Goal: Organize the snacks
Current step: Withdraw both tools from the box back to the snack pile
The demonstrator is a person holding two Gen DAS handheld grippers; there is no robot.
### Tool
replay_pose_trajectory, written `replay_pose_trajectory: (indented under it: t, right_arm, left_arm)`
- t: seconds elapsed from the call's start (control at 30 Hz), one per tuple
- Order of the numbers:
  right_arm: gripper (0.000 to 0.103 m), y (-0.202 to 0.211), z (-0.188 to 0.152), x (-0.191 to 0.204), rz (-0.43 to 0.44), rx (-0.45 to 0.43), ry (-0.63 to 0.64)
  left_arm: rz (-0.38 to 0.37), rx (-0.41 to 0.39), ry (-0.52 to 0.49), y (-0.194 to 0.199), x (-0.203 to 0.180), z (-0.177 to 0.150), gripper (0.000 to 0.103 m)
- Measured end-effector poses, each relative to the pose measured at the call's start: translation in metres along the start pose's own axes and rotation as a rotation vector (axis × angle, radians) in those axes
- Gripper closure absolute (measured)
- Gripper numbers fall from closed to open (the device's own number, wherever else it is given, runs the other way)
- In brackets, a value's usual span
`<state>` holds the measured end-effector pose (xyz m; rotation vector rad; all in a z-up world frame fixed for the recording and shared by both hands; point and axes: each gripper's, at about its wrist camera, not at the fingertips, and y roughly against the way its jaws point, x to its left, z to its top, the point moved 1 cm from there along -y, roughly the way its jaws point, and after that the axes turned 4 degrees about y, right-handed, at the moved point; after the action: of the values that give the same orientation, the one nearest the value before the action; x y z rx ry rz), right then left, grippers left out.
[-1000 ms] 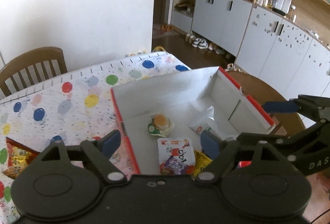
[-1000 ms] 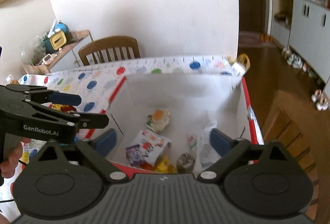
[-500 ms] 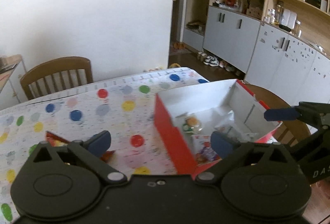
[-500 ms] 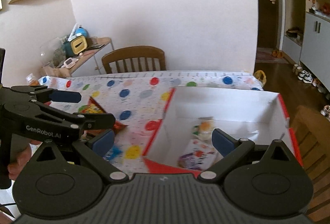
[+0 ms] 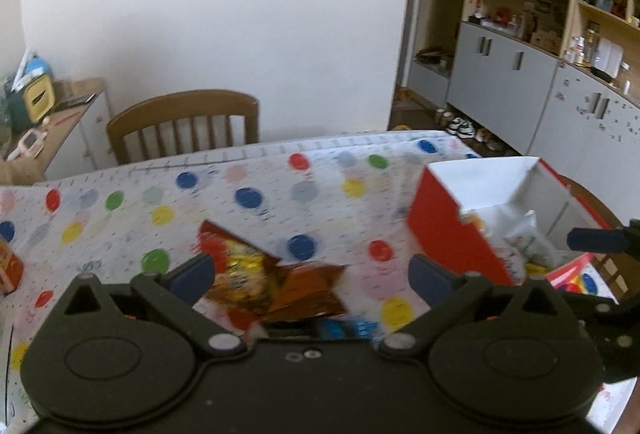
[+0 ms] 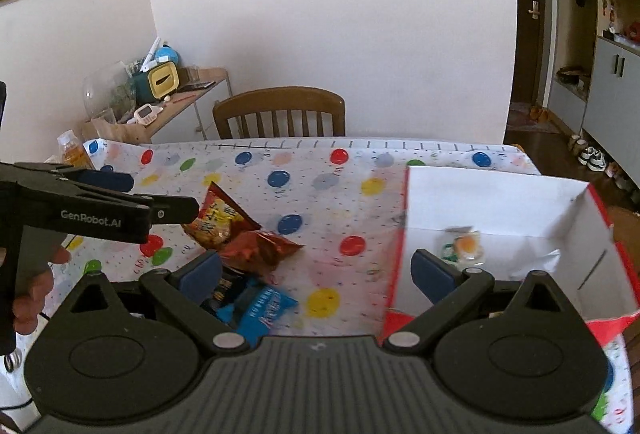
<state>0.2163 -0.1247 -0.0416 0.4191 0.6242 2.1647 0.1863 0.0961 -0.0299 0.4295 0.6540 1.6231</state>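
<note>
A: Left gripper (image 5: pixel 310 272), jaws spread wide, nothing in them. We've got the red-yellow bag (image 5: pixel 236 274) and the red foil bag (image 5: pixel 308 290) lying between its fingers on the dotted cloth (image 5: pixel 248 198). Blurry, labels unreadable.

B: Right gripper (image 6: pixel 316 270), jaws apart too, empty. Our view adds the blue packet (image 6: pixel 264 310) by its left finger; in yours only a blue sliver under the body.

A: Box (image 5: pixel 452 234) sits right of our right finger. We see its red wall; contents mostly cut off, one white packet (image 5: pixel 528 238).

B: We look down into it, white inside, burger-print pack (image 6: pixel 464 248) just past our right finger. Near corner hidden by our body. Dark packets behind the left finger, can't make them out.
</note>
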Motion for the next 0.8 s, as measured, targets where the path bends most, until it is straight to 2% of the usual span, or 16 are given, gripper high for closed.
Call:
replay_pose_trajectory:
  t: [0.07, 0.2, 0.27, 0.5, 0.67, 0.8]
  right_arm:
    - [0.001, -0.007, -0.001, 0.009, -0.002, 0.002, -0.011]
    - [0.001, -0.032, -0.003, 0.018, 0.048, 0.07, -0.056]
    - [0.001, -0.045, -0.006, 0.025, 0.031, 0.096, -0.069]
    - [0.001, -0.085, -0.018, 0.047, 0.069, 0.21, -0.047]
    - [0.001, -0.118, -0.031, 0.054, 0.062, 0.31, -0.023]
    - [0.002, -0.134, -0.036, 0.054, 0.011, 0.324, -0.011]
  left_arm:
    - [0.009, 0.008, 0.01, -0.005, 0.012, -0.002, 0.0]
    - [0.014, 0.023, 0.024, -0.016, 0.03, -0.007, 0.0]
    - [0.018, 0.03, 0.026, -0.021, 0.037, -0.01, 0.0]
    - [0.004, 0.101, 0.049, -0.048, 0.054, -0.029, 0.004]
    - [-0.021, 0.176, 0.082, -0.067, 0.059, -0.044, 0.012]
    - [-0.042, 0.237, 0.118, -0.082, 0.06, -0.051, 0.026]
